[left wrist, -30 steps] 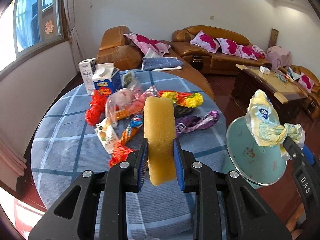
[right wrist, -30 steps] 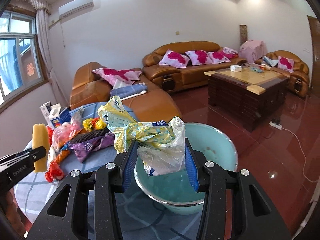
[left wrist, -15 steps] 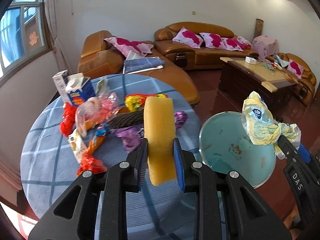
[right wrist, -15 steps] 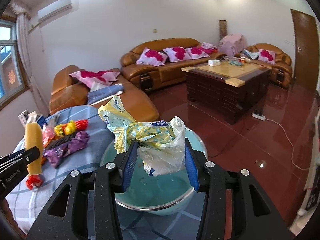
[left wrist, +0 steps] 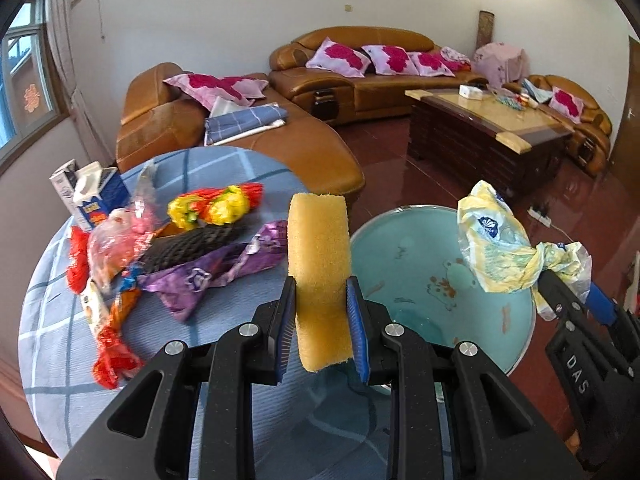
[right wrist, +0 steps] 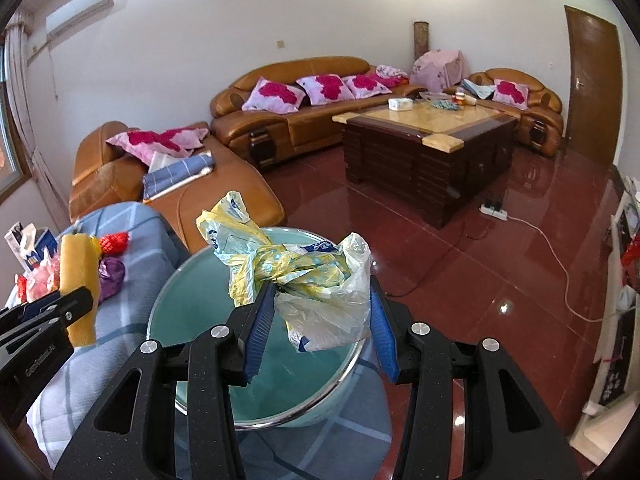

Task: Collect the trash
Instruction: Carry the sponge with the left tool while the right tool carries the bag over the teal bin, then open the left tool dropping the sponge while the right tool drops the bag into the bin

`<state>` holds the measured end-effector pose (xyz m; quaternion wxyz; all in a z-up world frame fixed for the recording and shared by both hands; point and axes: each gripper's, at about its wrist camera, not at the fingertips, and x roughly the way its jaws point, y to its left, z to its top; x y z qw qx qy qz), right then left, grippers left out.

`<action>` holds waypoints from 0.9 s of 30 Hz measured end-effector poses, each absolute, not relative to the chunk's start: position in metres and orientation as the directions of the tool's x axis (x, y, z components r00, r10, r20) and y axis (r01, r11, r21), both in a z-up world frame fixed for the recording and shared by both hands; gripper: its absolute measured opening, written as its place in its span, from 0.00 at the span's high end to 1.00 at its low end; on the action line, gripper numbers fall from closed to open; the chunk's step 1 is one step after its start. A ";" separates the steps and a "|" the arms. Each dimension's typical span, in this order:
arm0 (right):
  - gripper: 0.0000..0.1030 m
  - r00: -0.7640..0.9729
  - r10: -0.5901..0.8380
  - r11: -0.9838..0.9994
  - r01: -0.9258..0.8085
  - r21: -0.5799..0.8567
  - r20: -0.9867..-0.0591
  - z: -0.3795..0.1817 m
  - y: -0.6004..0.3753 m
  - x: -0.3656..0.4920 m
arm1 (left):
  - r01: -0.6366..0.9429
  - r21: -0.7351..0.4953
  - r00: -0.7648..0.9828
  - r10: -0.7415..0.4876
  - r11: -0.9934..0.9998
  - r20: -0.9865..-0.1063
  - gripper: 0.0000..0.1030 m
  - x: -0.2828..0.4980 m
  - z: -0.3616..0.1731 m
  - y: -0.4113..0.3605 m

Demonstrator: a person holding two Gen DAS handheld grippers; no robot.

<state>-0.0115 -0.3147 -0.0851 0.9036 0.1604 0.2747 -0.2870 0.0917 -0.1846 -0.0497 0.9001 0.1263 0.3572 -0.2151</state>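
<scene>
My left gripper is shut on a yellow sponge, held upright at the left rim of a teal basin. My right gripper has its jaws spread wider than before, with a crumpled yellow-and-white plastic bag still between them, right over the basin. The bag also shows in the left wrist view, as does the sponge in the right wrist view. Wrappers lie on the round blue checked table: a purple one, a black mesh, red and yellow ones.
Two milk cartons stand at the table's far left edge. Brown leather sofas and a dark coffee table fill the room behind. A power strip and cable lie on the red floor.
Both grippers swung right, bringing the basin more under them. The right jaws have spread a little around the bag. The left still grips the sponge.
</scene>
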 end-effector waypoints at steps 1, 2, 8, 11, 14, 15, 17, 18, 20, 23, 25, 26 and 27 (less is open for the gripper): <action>0.56 0.681 -0.431 0.782 0.609 0.131 -0.591 -0.086 -0.316 -0.011 | 0.483 0.071 0.646 -0.300 0.873 -0.702 0.76 0.093 -0.052 -0.188; 0.55 0.676 -0.434 0.780 0.613 0.127 -0.596 -0.088 -0.317 -0.011 | 0.487 0.072 0.642 -0.301 0.871 -0.705 0.76 0.093 -0.053 -0.192; 0.55 0.650 -0.438 0.768 0.630 0.117 -0.621 -0.097 -0.325 -0.009 | 0.514 0.079 0.625 -0.310 0.854 -0.716 0.76 0.096 -0.062 -0.209; 0.55 0.642 -0.434 0.765 0.633 0.118 -0.632 -0.102 -0.327 -0.007 | 0.524 0.081 0.614 -0.310 0.848 -0.726 0.76 0.098 -0.067 -0.216; 0.52 0.640 -0.419 0.768 0.628 0.125 -0.644 -0.106 -0.332 -0.003 | 0.531 0.083 0.602 -0.306 0.843 -0.738 0.76 0.100 -0.073 -0.223; 0.49 0.642 -0.409 0.770 0.624 0.132 -0.648 -0.107 -0.333 -0.002 | 0.533 0.082 0.597 -0.306 0.842 -0.742 0.76 0.101 -0.075 -0.225; 0.46 0.649 -0.389 0.773 0.616 0.152 -0.654 -0.109 -0.335 -0.001 | 0.541 0.082 0.588 -0.307 0.837 -0.748 0.74 0.103 -0.078 -0.230; 0.45 0.649 -0.388 0.771 0.618 0.156 -0.655 -0.109 -0.336 -0.002 | 0.541 0.085 0.588 -0.304 0.837 -0.750 0.73 0.103 -0.079 -0.232; 0.45 0.651 -0.394 0.762 0.626 0.166 -0.649 -0.108 -0.337 -0.005 | 0.543 0.084 0.586 -0.305 0.836 -0.751 0.73 0.104 -0.080 -0.234; 0.45 0.666 -0.412 0.742 0.641 0.195 -0.622 -0.102 -0.339 -0.012 | 0.543 0.081 0.586 -0.308 0.836 -0.749 0.61 0.104 -0.080 -0.236; 0.44 0.667 -0.433 0.729 0.655 0.200 -0.606 -0.097 -0.340 -0.017 | 0.543 0.084 0.595 -0.312 0.836 -0.741 0.50 0.102 -0.078 -0.237; 0.44 0.667 -0.439 0.724 0.659 0.203 -0.602 -0.095 -0.340 -0.018 | 0.543 0.087 0.600 -0.314 0.835 -0.736 0.47 0.101 -0.077 -0.237; 0.42 0.668 -0.445 0.716 0.665 0.211 -0.596 -0.093 -0.341 -0.021 | 0.543 0.092 0.607 -0.315 0.835 -0.730 0.40 0.099 -0.075 -0.237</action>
